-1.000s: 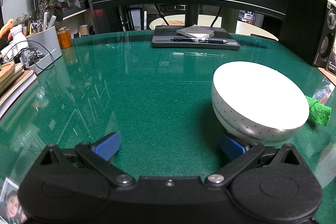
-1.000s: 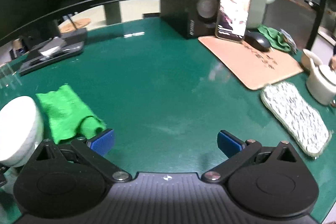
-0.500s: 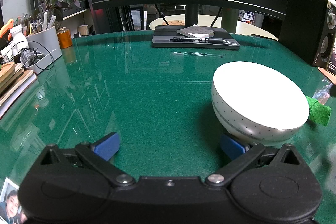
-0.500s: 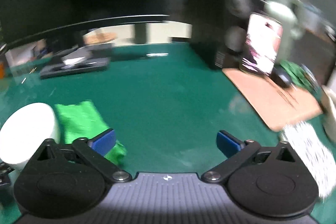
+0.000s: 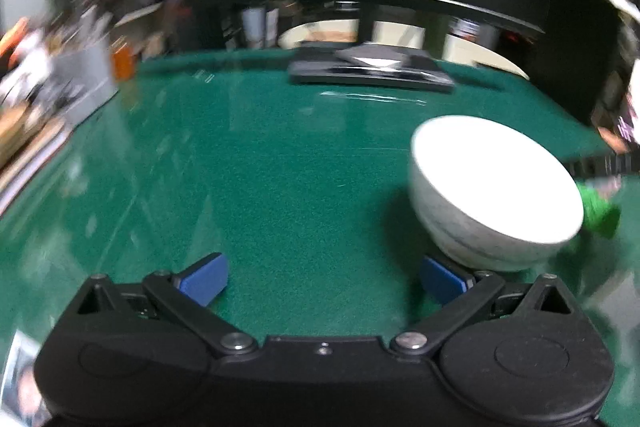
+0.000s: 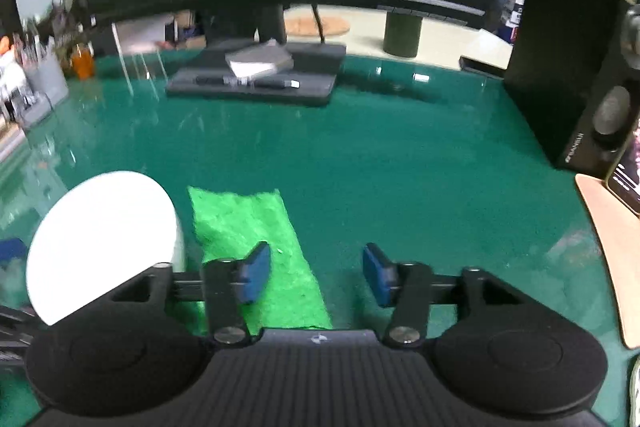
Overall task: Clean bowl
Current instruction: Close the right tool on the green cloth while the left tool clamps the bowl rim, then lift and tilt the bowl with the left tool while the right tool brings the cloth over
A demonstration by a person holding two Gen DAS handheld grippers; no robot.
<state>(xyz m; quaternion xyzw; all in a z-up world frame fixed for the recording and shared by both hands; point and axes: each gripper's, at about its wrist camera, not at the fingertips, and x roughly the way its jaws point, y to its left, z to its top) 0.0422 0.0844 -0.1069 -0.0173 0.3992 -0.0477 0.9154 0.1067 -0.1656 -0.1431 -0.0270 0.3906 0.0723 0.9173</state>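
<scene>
The job is only starting — nothing is held yet. The bowl [image 5: 496, 183] sits on the green bench [image 5: 280, 167], white and round, just ahead of the left gripper [image 5: 324, 277] and off to its right side. The left jaws are spread wide, with only bare bench between them. The right-hand blue pad is just under the bowl's near edge; I cannot tell if it touches.

The right gripper [image 6: 316, 273] hangs over the green cloth [image 6: 256, 251]. Its jaws are partly apart and hold nothing. The cloth lies flat on the bench, beside the bowl and to the right of it. The left pad of these jaws is above the cloth, while the right pad is past the cloth's edge, over bare bench.

I think the step in hand is picking up the cloth. Next, the right jaws should go down, slide a little to the left so both pads are over the cloth, and pinch a fold of it. The left jaws need to shift right and grab the bowl's rim to keep it from sliding — then the wiping can begin.
</scene>
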